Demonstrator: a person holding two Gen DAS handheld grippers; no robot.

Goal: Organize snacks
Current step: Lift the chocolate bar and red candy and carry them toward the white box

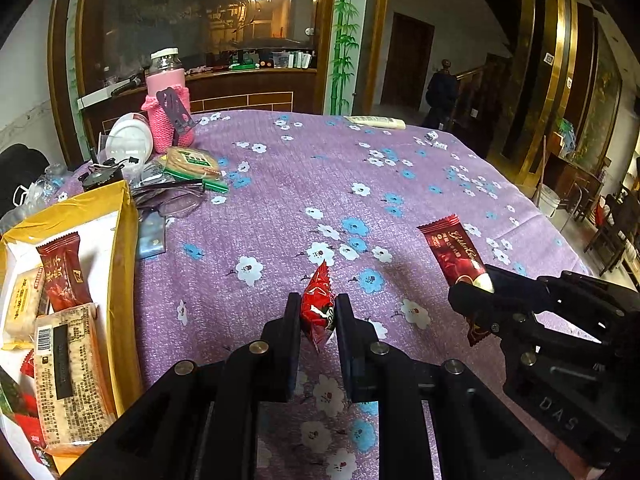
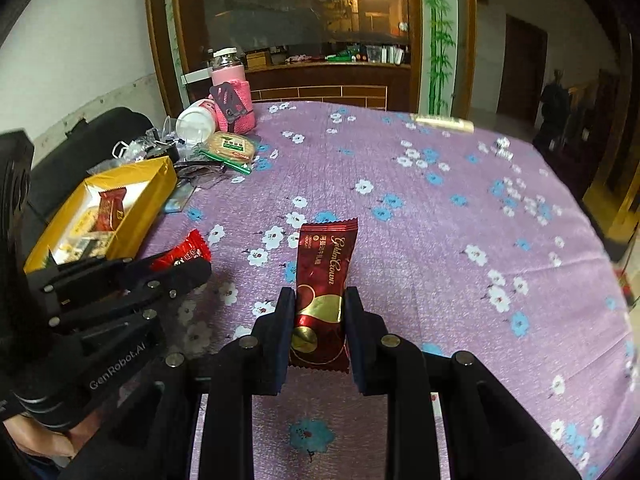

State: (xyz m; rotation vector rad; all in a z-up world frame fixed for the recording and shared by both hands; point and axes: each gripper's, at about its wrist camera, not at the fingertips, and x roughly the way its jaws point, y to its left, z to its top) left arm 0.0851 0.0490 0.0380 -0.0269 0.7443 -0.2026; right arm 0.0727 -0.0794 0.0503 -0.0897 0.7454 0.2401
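while both grippers hung above the cloth, the left gripper (image 1: pixel 318 312) pinched a small crinkly red foil candy (image 1: pixel 319 304); the right gripper (image 2: pixel 320 304) clamped a light, slippery maroon foil bar (image 2: pixel 323 292) mid-length between its pads.

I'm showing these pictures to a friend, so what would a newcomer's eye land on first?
First, the two black claws low in the pictures, each shut on a snack: the left claw pinches a bright red candy, the right claw a dark red bar. Both hang over the purple flowered tablecloth. At the left sits the yellow box, open, with snacks already inside.
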